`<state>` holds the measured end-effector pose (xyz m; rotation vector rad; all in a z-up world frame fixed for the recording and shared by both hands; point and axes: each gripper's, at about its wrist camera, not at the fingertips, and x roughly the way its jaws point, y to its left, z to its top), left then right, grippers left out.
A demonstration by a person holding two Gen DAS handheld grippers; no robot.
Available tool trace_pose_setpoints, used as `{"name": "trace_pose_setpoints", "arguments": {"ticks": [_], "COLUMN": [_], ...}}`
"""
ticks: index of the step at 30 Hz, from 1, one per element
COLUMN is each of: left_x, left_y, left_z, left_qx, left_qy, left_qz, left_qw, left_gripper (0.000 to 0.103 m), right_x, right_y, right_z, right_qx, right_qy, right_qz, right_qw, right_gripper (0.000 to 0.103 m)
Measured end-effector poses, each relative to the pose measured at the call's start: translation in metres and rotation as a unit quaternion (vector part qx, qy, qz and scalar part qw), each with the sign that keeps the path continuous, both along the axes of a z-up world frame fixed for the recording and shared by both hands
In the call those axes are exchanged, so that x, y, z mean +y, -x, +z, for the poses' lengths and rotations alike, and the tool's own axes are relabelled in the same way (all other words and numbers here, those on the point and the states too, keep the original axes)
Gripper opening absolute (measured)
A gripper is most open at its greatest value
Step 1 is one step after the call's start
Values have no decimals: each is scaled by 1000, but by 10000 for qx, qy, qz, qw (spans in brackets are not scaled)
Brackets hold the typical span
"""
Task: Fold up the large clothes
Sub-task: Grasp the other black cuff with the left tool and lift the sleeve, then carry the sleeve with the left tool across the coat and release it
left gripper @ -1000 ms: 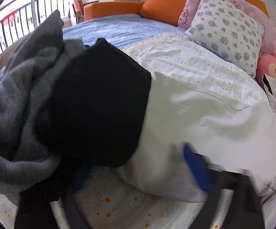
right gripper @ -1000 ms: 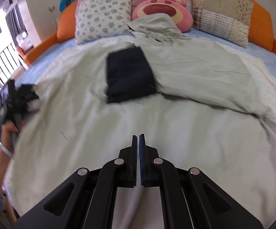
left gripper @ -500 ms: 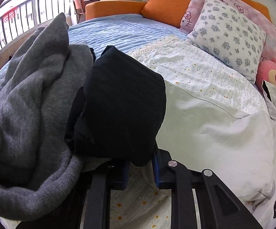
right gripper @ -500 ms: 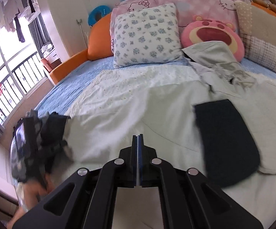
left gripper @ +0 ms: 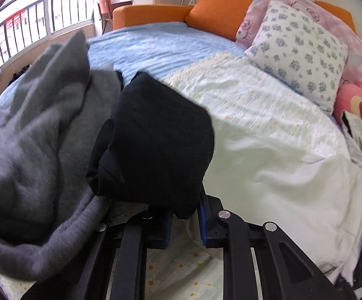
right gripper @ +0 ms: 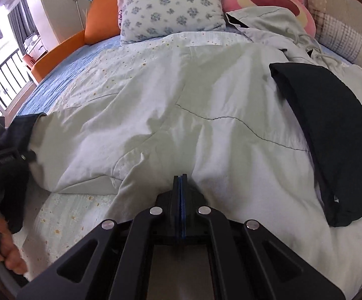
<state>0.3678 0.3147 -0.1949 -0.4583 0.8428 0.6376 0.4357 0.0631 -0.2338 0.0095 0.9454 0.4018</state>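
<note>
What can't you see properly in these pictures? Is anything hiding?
- Left wrist view: the black garment droops over the left tongs, hiding the tips, so the grip cannot be made out.
- Left wrist view: the grey sweater is blurred and cut off by the left edge.
- Right wrist view: the folded dark garment runs toward the right edge.
- Right wrist view: the right tongs, shut, cover the pale coat behind them.

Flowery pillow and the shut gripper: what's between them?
Right wrist view: the pale green jacket, then a strip of daisy quilt, before the flowery pillow.
</note>
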Motion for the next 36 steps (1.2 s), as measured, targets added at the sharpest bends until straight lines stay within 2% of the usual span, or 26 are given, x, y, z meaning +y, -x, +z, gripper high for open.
{"name": "trace_pose_setpoints", "arguments": {"ticks": [4,8,10,12,17,20,23,25,27,29,31,36], "left_x": [-18,-46,-75,-113,-216,-303,-382,-429,-472,-511,-536,-563], "left_y": [-7,-20,-28,-40,-65,-77,-82,-89,-96,-107,-112,-110], "left_z": [39,90,122,152,201,217,209,190,162,123,91,48], "left_qx": [-126,-253,-429,-629,-953,-1011,-918,-798,-629,-277,-59,-86], "left_qy": [-385,-764,-1036,-1301,-1455,-1662,-2006,-2156,-2462,-2676,-2741,-2835], "left_qz": [-188,-357,-586,-929,-1897,-2594,-3064,-3259,-3362,-3495,-3541,-3555], "left_qw": [9990,9961,9920,9851,9663,9460,9260,9170,9069,8975,8941,8906], "left_gripper": [19,19,19,19,17,17,17,17,17,17,17,17], "right_x": [5,13,15,13,-2,-6,-11,-13,-12,-9,-8,-9], "right_y": [7,18,24,25,30,35,37,37,38,38,39,39], "right_z": [0,2,4,6,11,12,12,11,9,8,7,4], "right_qx": [-197,-489,-630,-604,-510,-546,-524,-533,-558,-564,-591,-594], "right_qy": [232,622,708,666,414,387,323,313,382,483,529,515], "right_qz": [-5,-64,-120,-122,-91,-104,-167,-195,-215,-210,-217,-246], "right_qw": [9995,9968,9954,9959,9978,9977,9980,9979,9975,9970,9966,9966], "right_gripper": [1,1,1,1,1,1,1,1,1,1,1,1]}}
